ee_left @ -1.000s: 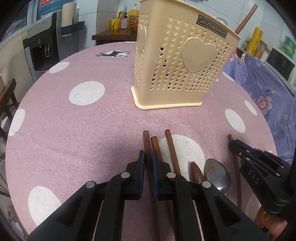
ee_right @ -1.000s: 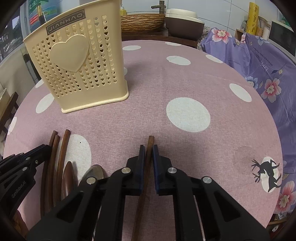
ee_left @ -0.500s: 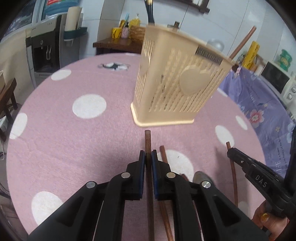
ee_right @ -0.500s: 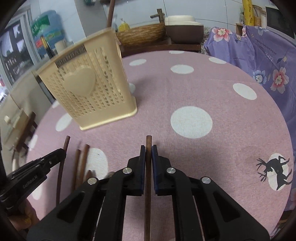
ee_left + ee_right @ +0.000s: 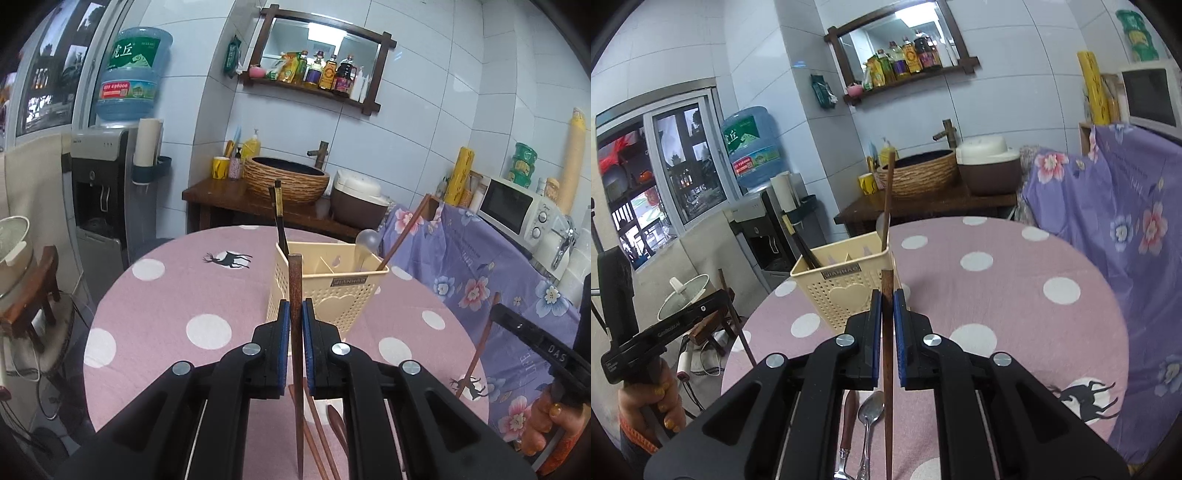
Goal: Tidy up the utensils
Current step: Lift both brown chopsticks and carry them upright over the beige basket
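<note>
Standing ahead: caddy (image 5: pixel 334 291), holding spoon (image 5: pixel 365 240), seemingly chopsticks (image 5: pixel 279 218).

Blue water jug (image 5: pixel 131 75) on a dispenser, woven basin (image 5: pixel 286 179) on a dark wooden stand, bottles on a wall shelf (image 5: pixel 314 86), white microwave (image 5: pixel 517 208), purple floral cloth (image 5: pixel 1126 206)

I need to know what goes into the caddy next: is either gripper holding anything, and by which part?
Each holds one brown wooden chopstick. The left gripper pinches its chopstick just below the blunt upper end; the right gripper pinches the other chopstick likewise.
</note>
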`<state>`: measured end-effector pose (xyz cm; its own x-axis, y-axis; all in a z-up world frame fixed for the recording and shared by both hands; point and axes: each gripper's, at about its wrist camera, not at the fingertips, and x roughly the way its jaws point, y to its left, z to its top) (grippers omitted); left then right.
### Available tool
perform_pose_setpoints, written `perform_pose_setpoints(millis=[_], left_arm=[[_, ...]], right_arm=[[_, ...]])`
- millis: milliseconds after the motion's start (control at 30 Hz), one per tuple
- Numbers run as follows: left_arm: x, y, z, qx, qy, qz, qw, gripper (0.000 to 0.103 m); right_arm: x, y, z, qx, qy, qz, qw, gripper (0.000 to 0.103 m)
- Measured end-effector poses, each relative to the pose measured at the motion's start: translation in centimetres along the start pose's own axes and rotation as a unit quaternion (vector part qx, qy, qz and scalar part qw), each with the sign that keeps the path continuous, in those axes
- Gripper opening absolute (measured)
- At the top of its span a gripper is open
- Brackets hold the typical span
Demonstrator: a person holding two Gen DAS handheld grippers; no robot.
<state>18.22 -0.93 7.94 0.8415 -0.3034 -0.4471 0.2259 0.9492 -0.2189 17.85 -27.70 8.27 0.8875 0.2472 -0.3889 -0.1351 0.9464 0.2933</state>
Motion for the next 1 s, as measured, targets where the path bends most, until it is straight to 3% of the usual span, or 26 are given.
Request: perform_pose_setpoints(millis=[233, 700, 1000], left_arm=[[-0.2, 0.2, 0.1, -0.002, -0.006, 0.003, 1.0000, 0.008], [-0.4, 0.2, 1.1, 0.000, -0.025, 0.001, 0.9997, 0.008], [-0.9, 0.1, 3.5, 0.002, -0.042, -0.008, 0.9991, 0.008]], right_arm=[[-1.7, 0.7, 1.0, -0.019, -0.029, -0.012, 0.999, 0.007], [-0.1, 1.2, 1.8, -0.036, -0.019, -0.012, 0.999, 0.007], [0.2, 1.6, 4.7, -0.040, -0.020, 0.012, 0.999, 0.007]])
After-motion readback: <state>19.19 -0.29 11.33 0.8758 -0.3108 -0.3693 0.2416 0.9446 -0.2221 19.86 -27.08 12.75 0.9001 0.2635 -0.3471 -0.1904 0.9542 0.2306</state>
